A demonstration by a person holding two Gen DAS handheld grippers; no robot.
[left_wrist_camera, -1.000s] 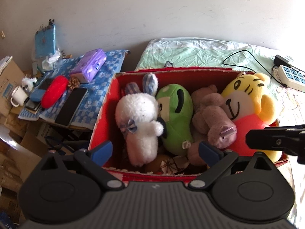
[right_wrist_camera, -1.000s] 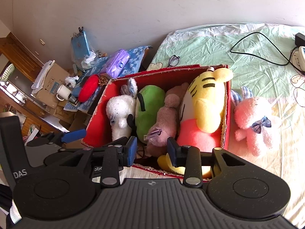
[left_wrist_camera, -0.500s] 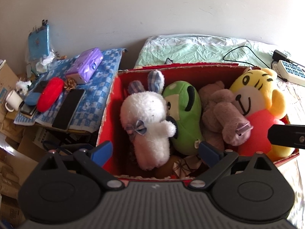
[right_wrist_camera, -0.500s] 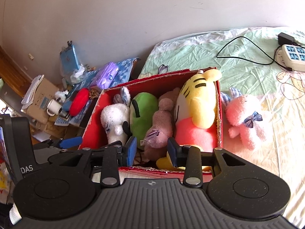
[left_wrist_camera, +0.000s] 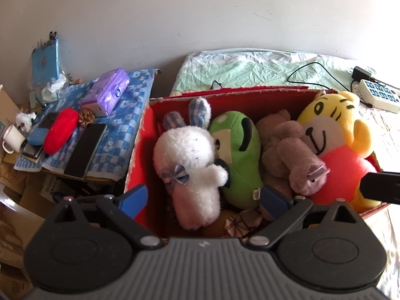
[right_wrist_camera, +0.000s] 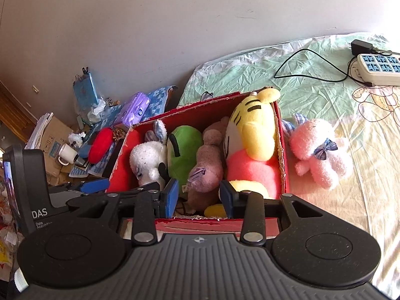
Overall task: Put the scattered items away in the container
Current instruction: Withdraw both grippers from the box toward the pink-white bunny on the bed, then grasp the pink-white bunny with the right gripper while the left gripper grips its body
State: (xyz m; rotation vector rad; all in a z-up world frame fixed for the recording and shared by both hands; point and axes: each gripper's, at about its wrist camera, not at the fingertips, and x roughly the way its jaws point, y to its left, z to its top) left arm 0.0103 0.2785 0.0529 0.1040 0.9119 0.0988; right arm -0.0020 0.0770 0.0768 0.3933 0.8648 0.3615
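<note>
A red cardboard box (left_wrist_camera: 232, 95) (right_wrist_camera: 200, 110) on the bed holds a white rabbit plush (left_wrist_camera: 190, 155) (right_wrist_camera: 147, 160), a green plush (left_wrist_camera: 237, 147) (right_wrist_camera: 183, 147), a mauve plush (left_wrist_camera: 292, 157) (right_wrist_camera: 210, 160) and a yellow tiger plush (left_wrist_camera: 335, 135) (right_wrist_camera: 252, 135). A pink rabbit plush (right_wrist_camera: 317, 150) lies on the bed just right of the box. My left gripper (left_wrist_camera: 203, 197) is open and empty above the box's near edge. My right gripper (right_wrist_camera: 200, 196) is partly open and empty at the near edge too.
A side table with a blue checked cloth (left_wrist_camera: 112, 135) left of the box carries a purple tissue pack (left_wrist_camera: 107, 95), a red pouch (left_wrist_camera: 61, 130), a phone (left_wrist_camera: 85, 150) and a mug (left_wrist_camera: 12, 137). A power strip (right_wrist_camera: 377, 67) and black cable (right_wrist_camera: 307, 67) lie on the bed.
Both grippers have drifted slightly; the box sits more central in the left view, and the right view has swung right, showing more bed. Jaw openings are unchanged.
</note>
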